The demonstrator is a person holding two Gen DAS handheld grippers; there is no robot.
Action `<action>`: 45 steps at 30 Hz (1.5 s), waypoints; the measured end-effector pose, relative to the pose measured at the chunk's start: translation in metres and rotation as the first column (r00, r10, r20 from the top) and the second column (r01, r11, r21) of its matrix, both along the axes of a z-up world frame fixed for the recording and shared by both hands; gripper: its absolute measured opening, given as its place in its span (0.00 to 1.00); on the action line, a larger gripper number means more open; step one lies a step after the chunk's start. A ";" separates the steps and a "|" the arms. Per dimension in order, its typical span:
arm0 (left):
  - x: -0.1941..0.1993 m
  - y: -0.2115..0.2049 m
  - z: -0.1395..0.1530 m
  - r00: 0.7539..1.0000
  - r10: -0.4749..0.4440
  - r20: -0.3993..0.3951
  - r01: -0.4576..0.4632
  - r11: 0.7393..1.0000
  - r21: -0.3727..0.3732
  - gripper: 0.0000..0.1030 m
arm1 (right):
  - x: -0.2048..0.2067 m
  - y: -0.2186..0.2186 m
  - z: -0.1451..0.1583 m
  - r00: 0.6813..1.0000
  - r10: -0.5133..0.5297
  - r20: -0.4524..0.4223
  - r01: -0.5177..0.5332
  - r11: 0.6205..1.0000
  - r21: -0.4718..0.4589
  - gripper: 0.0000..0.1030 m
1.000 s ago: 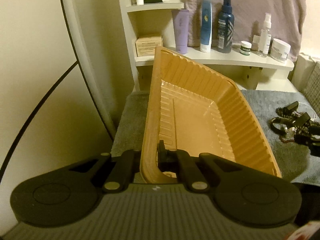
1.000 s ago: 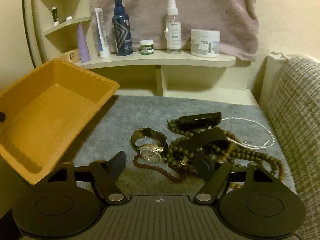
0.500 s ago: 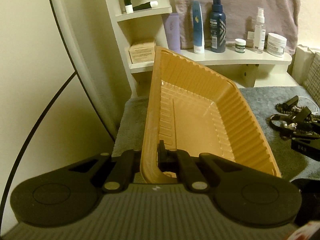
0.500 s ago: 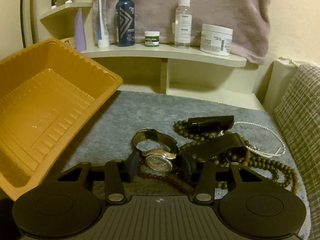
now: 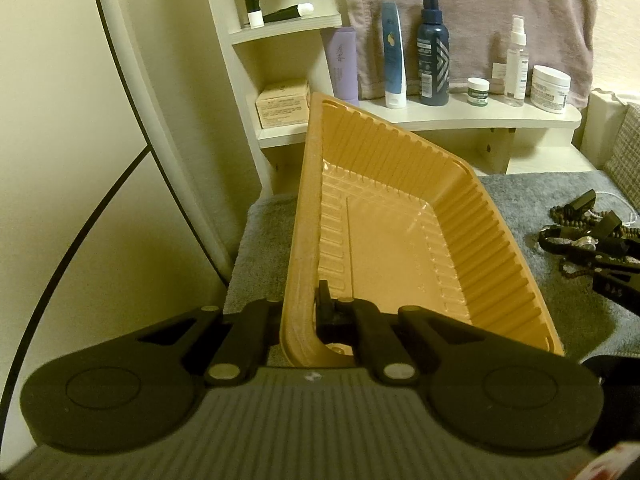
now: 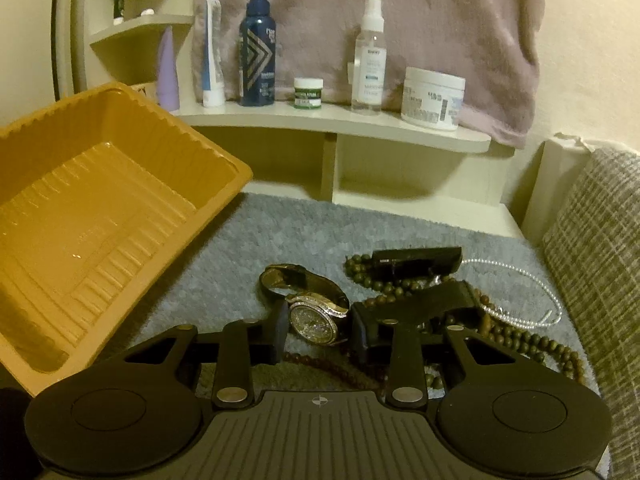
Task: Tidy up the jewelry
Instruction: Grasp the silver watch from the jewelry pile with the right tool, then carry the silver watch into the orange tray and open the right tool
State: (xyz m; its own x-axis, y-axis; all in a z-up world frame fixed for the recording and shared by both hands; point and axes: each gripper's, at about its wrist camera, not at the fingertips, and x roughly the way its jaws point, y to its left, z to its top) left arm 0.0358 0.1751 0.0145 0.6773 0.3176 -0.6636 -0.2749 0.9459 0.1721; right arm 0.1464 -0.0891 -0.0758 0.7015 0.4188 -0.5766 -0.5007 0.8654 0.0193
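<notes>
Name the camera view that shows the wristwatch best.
The right wrist view. There the wristwatch lies close and sharp on the grey mat, its jewelled dial between the closing fingers of the right gripper. The left wrist view shows only a small dark tangle of jewelry at its right edge.

i see bg only | grey mat (image 6: 320, 236) on the surface | cream shelf (image 6: 332, 124) behind: dark blue spray bottle (image 6: 258, 46), clear spray bottle (image 6: 370, 60), white jar (image 6: 433, 98), small green jar (image 6: 308, 93), lilac tube (image 5: 343, 66) | mauve towel (image 6: 400, 20) hung behind | checked cushion (image 6: 600, 260) at right
</notes>
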 end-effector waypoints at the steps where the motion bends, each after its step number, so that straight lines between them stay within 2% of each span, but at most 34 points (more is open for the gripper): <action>1: 0.000 0.000 -0.001 1.000 -0.002 0.000 0.002 1.000 0.001 0.03 | 0.000 -0.001 0.001 1.000 -0.001 0.002 0.001 1.000 0.003 0.32; 9: -0.001 0.002 -0.002 1.000 -0.010 0.007 0.010 1.000 -0.004 0.03 | -0.007 -0.003 0.017 1.000 0.003 0.022 -0.004 0.999 0.052 0.32; 12: -0.001 0.002 -0.002 1.000 -0.010 0.008 0.010 1.000 -0.005 0.03 | -0.011 -0.001 0.030 0.999 0.024 0.032 -0.027 0.995 0.096 0.32; 15: -0.001 0.002 -0.002 1.000 -0.012 0.009 0.012 1.000 -0.004 0.03 | -0.014 0.009 0.042 0.997 0.080 0.023 -0.082 0.985 0.153 0.32; 18: 0.000 0.002 -0.002 1.000 -0.014 0.011 0.014 1.000 -0.003 0.03 | -0.017 0.028 0.046 0.986 0.168 0.012 -0.168 0.971 0.173 0.32; 23: 0.000 0.003 -0.002 1.000 -0.015 0.010 0.015 1.000 -0.008 0.03 | -0.023 0.059 0.042 0.962 0.271 -0.023 -0.263 0.949 0.176 0.32; 26: -0.001 0.002 -0.002 1.000 -0.016 0.009 0.016 1.000 -0.009 0.03 | -0.024 0.071 0.039 0.954 0.296 -0.049 -0.285 0.944 0.168 0.32; 43: 0.001 0.003 -0.002 1.000 -0.017 0.011 0.017 1.000 -0.010 0.03 | -0.021 0.082 0.024 0.935 0.328 -0.135 -0.298 0.933 0.202 0.33; 45: 0.001 0.003 -0.002 1.000 -0.018 0.012 0.018 1.000 -0.011 0.03 | -0.021 0.080 0.025 0.933 0.336 -0.132 -0.302 0.926 0.227 0.37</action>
State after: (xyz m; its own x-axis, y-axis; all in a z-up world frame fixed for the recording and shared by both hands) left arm 0.0364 0.1776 0.0122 0.6908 0.2978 -0.6589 -0.2599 0.9526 0.1582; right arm 0.1255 -0.0091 -0.0508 0.4136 0.7226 -0.5538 -0.7243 0.6298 0.2807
